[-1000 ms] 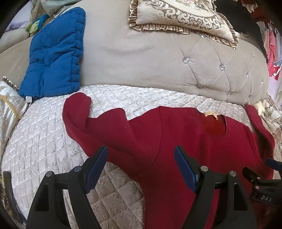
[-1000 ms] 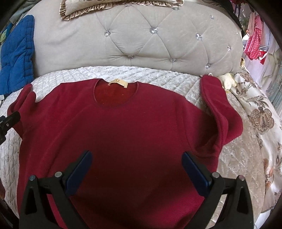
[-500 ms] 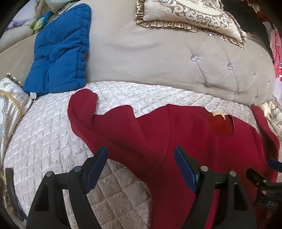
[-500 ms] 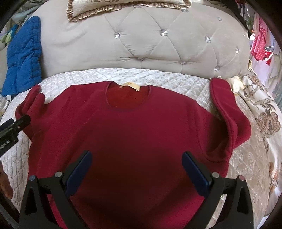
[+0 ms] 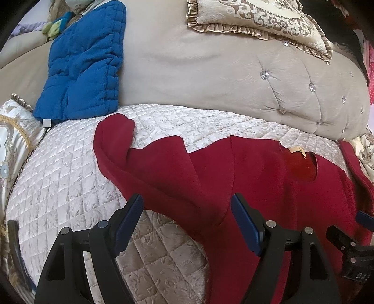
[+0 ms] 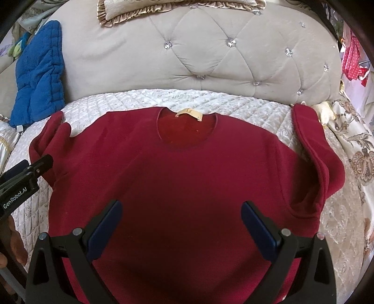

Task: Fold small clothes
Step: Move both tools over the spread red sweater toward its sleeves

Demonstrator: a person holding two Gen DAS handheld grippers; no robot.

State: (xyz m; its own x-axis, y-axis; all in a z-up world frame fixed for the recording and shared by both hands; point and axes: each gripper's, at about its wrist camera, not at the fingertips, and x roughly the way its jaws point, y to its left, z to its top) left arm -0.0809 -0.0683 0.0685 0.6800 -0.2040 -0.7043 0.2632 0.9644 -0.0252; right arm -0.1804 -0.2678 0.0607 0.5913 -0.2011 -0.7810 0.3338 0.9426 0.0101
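Observation:
A dark red sweater (image 6: 187, 177) lies flat, front up, on the quilted cream seat (image 6: 131, 100), its neck and tan label (image 6: 188, 113) toward the backrest. Both sleeves are bunched: the left one (image 5: 149, 163) curls up at the cuff, the right one (image 6: 315, 152) folds over itself. My left gripper (image 5: 187, 224) hovers open over the left sleeve and armpit, holding nothing. Above the sweater's lower body my right gripper (image 6: 181, 230) stands open and empty. The left gripper's finger (image 6: 35, 168) shows at the right wrist view's left edge.
A tufted beige backrest (image 6: 210, 53) rises behind the seat. A blue quilted garment (image 5: 81, 63) leans on it at the left, and a frilled patterned cushion (image 5: 264, 18) lies on top. Floral fabric (image 6: 355, 152) drapes the right side. Red dotted clothes (image 6: 353, 58) hang far right.
Both grippers have drawn back and tilted slightly, so the sweater and backrest sit lower and further right in view. The sweater has not moved, and both grippers stay open.

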